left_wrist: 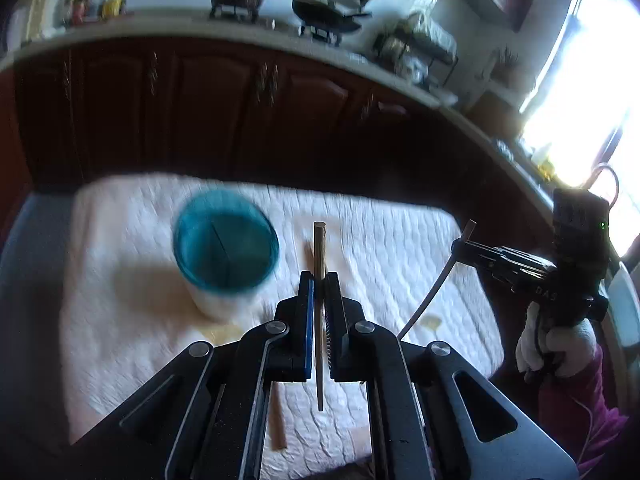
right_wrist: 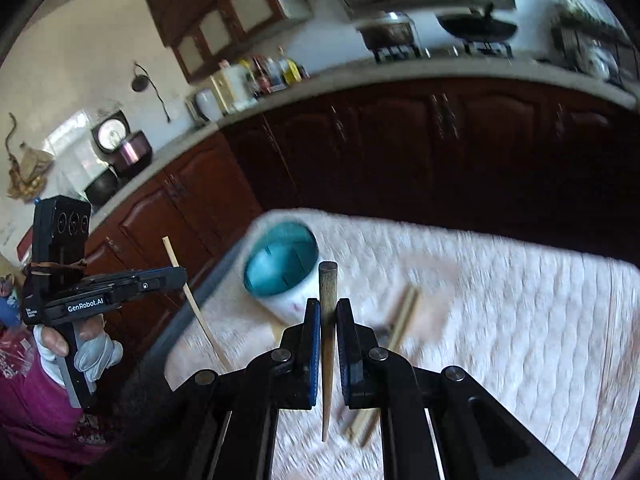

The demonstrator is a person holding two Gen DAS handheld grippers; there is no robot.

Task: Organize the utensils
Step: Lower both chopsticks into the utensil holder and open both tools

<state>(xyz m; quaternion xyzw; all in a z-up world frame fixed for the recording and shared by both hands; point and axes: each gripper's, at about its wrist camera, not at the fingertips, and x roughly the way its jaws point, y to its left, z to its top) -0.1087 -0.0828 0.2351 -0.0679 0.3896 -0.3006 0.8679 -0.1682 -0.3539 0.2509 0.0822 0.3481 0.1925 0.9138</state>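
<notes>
My left gripper (left_wrist: pixel 319 278) is shut on a pale wooden chopstick (left_wrist: pixel 319 240) that stands upright between its pads, raised above the white quilted cloth (left_wrist: pixel 400 240). A teal-lined white cup (left_wrist: pixel 226 240) stands on the cloth to its left. My right gripper (right_wrist: pixel 328 306) is shut on a darker, tapered chopstick (right_wrist: pixel 328 280), also held up over the cloth, with the cup (right_wrist: pixel 280 264) just beyond it on the left. Each view shows the other gripper off to the side with its stick: the right gripper (left_wrist: pixel 460 246) and the left gripper (right_wrist: pixel 182 274).
Loose chopsticks lie on the cloth (right_wrist: pixel 402 316) (left_wrist: pixel 278 420). Dark wooden cabinets (left_wrist: pixel 240 120) under a pale counter with a stove and pans (left_wrist: pixel 320 12) run behind the table. White-gloved hands (right_wrist: pixel 92 356) in magenta sleeves hold the grippers. A bright window (left_wrist: pixel 592 80) is on the right.
</notes>
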